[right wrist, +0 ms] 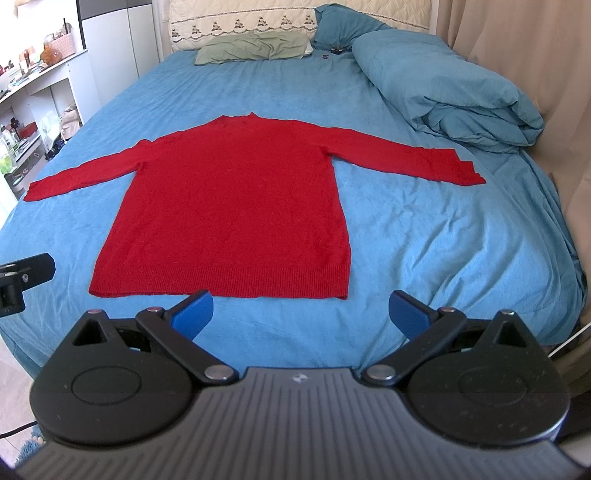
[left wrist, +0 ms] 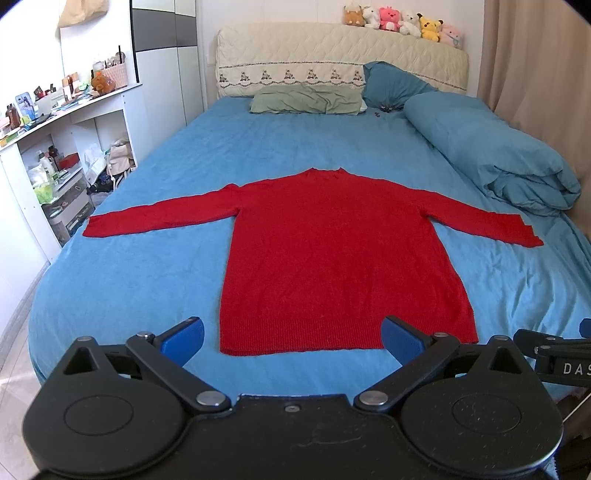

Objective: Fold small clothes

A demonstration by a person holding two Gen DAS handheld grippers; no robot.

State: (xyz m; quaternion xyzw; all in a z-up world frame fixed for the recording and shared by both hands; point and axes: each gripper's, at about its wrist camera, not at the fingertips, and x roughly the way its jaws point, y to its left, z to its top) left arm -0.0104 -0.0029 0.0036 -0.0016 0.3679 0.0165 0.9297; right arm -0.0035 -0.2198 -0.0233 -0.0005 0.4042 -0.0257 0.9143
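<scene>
Red knit fabric fills the middle of both views: a sweater [left wrist: 340,251] lies flat on the blue sheet of the bed [left wrist: 147,280], with both sleeves stretched out to the sides and the ribbed hem toward the cameras. The collar points to the headboard [left wrist: 332,55].

The left claw [left wrist: 291,338] hovers above the near edge of the bed, and its blue pads [left wrist: 184,338] are spread wide apart, holding nothing. In its view the hem lies between the two fingers. The right claw [right wrist: 301,314] is also spread wide and holds nothing; its left pad covers a small part of the hem (whether it touches the cloth or only stands in front of it, I cannot tell). A part of the right claw shows at the right edge of the left view.

Further back, a green pillow [left wrist: 306,99] lies near the headboard, and a rolled blue duvet [left wrist: 491,147] lies along the right side of the bed, near the right sleeve. Several plush toys [left wrist: 402,20] sit in a row on top of the headboard. White shelves [left wrist: 55,147] with many small items stand at the left of the bed.
</scene>
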